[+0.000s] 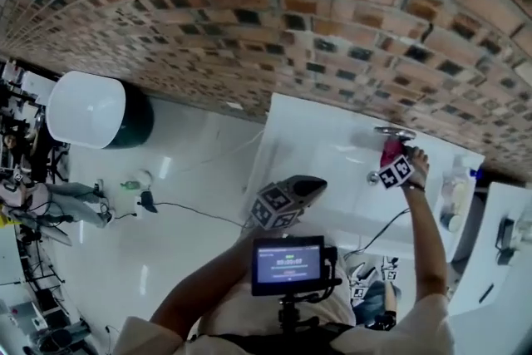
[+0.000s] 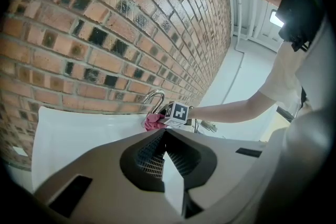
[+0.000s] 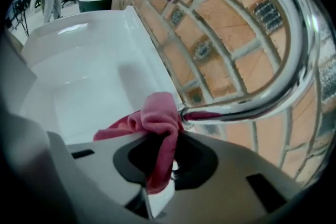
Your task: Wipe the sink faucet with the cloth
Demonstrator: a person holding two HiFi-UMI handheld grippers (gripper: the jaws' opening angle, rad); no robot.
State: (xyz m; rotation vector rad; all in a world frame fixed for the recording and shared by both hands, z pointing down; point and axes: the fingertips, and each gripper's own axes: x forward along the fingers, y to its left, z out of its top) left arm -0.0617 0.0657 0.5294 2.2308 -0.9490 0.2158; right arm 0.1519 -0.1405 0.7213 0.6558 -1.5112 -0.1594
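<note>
Cloth (image 3: 157, 118) up close, low centre of the right gripper view: a pink fold pinched in the right gripper (image 3: 159, 191), jaws closed on it, the loose end bunched just above them. That bunch sits against the tip of the faucet (image 3: 296, 60), right where the chrome spout ends. So the wipe looks to be at the outlet, and the high curved arch toward the upper right of the frame seems not yet done. Gripping the cloth by one short fold makes sense. It leaves a soft pad out front to meet the metal, so the hard jaws need not touch the chrome.

Beyond the spout, the white sink (image 3: 79, 71) spreads off to the left of the frame. Farther back, brick wall (image 3: 231, 18) fills the right, showing through the arch.

Over to the head view: left gripper (image 1: 309, 187) at frame centre, near the sink's front edge and well apart from the faucet. Its own view shows the jaws together with nothing between them. Parked out of the working arm's way, I'd say, since one gripper is enough here.

Next move, by my reading: draw the pad up along the arch, with light pressure so the fold doesn't slip free.
</note>
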